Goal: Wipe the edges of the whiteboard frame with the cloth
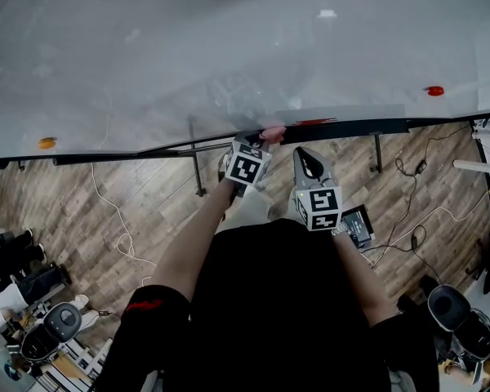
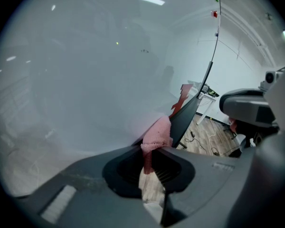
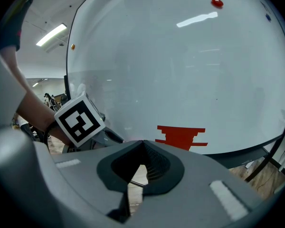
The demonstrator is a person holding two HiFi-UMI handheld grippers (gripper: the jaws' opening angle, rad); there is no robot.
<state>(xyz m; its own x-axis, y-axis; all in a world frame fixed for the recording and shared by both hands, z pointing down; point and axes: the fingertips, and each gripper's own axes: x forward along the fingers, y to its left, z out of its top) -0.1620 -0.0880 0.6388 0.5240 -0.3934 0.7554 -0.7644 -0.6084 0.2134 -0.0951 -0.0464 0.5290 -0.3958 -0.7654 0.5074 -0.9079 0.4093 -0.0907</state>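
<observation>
Pinching fuzzy pink cloth (image 2: 157, 133), left claw (image 2: 152, 149) meets dark whiteboard frame (image 2: 188, 115).

In the head view, the whiteboard (image 1: 229, 47) was cut off by the top and side edges. Most of the cloth (image 1: 272, 132) was hidden behind the marker cube (image 1: 247, 164) of the left gripper (image 1: 258, 142). In the left gripper view, the cloth's lower end was buried between the closed jaws. In the right gripper view, the left gripper's jaws were concealed behind that cube. The people (image 1: 8, 288) at the lower left were cut by the edge and too small to be made out.
</observation>
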